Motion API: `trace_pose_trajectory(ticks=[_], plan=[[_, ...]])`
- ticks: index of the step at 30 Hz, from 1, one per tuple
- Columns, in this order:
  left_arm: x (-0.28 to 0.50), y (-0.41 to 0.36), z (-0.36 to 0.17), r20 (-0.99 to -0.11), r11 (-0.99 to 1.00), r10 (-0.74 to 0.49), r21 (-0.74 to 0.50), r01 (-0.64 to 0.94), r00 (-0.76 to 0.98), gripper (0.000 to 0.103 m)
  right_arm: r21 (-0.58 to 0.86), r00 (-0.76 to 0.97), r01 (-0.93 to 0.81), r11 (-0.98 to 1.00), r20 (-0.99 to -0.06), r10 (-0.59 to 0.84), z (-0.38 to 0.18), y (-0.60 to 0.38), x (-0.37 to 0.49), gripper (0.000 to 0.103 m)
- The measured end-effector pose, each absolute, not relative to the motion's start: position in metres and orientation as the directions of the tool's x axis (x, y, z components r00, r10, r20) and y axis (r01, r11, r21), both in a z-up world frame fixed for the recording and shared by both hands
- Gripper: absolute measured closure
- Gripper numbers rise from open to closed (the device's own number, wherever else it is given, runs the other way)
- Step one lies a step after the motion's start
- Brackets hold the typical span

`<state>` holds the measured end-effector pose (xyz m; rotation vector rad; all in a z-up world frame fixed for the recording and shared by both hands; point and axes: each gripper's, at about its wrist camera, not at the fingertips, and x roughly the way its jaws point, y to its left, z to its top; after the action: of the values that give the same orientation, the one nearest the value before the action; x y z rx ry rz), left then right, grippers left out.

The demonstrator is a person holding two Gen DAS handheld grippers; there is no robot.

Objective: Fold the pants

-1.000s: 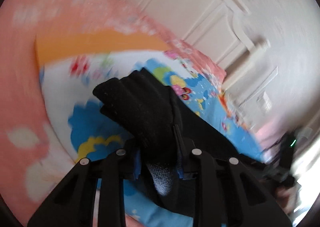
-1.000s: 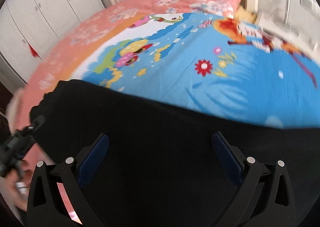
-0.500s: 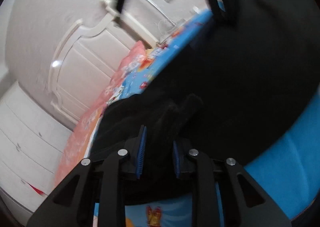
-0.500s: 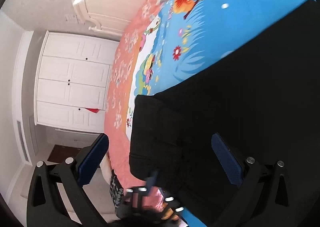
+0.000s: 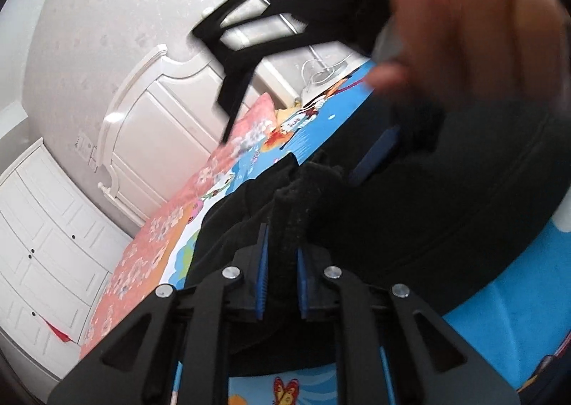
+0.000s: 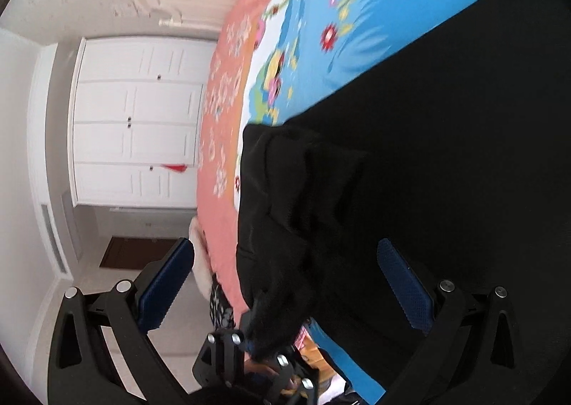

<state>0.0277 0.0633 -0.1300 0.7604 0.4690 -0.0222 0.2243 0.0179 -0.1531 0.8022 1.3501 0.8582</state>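
Observation:
The black pants (image 5: 410, 226) lie spread on a bed with a bright cartoon-print cover (image 5: 506, 330). My left gripper (image 5: 280, 262) is shut on a bunched edge of the pants and holds it up. In the right wrist view the pants (image 6: 446, 173) fill the right side, and my right gripper (image 6: 285, 283) is open over them, with nothing between its blue pads (image 6: 403, 283). The left gripper (image 6: 255, 348) shows there at the bottom, pinching the cloth. The right gripper and the hand that holds it (image 5: 464, 30) show at the top of the left wrist view.
The bed's pink flowered border (image 6: 221, 141) runs along its left edge. A white headboard (image 5: 157, 112) and white wardrobe doors (image 6: 135, 119) stand behind. Bare floor and a dark doorway (image 6: 132, 251) lie beside the bed.
My left gripper has carried the pinched pants edge across over the spread pants, toward the right gripper. Both cameras have rolled sharply. The right gripper stays open.

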Motion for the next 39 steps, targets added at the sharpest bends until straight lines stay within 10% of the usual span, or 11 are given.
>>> trace_pose_trajectory(ticks=[3, 11, 34, 39], plan=[[0.024, 0.059, -0.133, -0.424, 0.729, 0.124, 0.653, 0.207, 0.897, 0.09, 0.868, 0.01, -0.074, 0.491, -0.492, 0.871, -0.157, 0.033, 0.229, 0.012], [0.022, 0.038, -0.132, -0.391, 0.71, 0.074, 0.667, 0.227, 0.918, 0.091, 0.815, 0.102, -0.118, 0.568, -0.559, 0.823, -0.152, 0.004, 0.229, 0.074], [0.04, -0.02, -0.142, -0.425, 0.671, -0.089, 0.643, 0.369, 0.901, 0.091, 0.735, 0.27, -0.094, 0.671, -0.63, 0.728, -0.146, -0.096, 0.216, 0.079], [0.039, -0.004, -0.146, -0.48, 0.684, -0.12, 0.595, 0.423, 0.869, 0.056, 0.666, 0.285, -0.102, 0.739, -0.692, 0.663, -0.139, -0.098, 0.214, 0.078]])
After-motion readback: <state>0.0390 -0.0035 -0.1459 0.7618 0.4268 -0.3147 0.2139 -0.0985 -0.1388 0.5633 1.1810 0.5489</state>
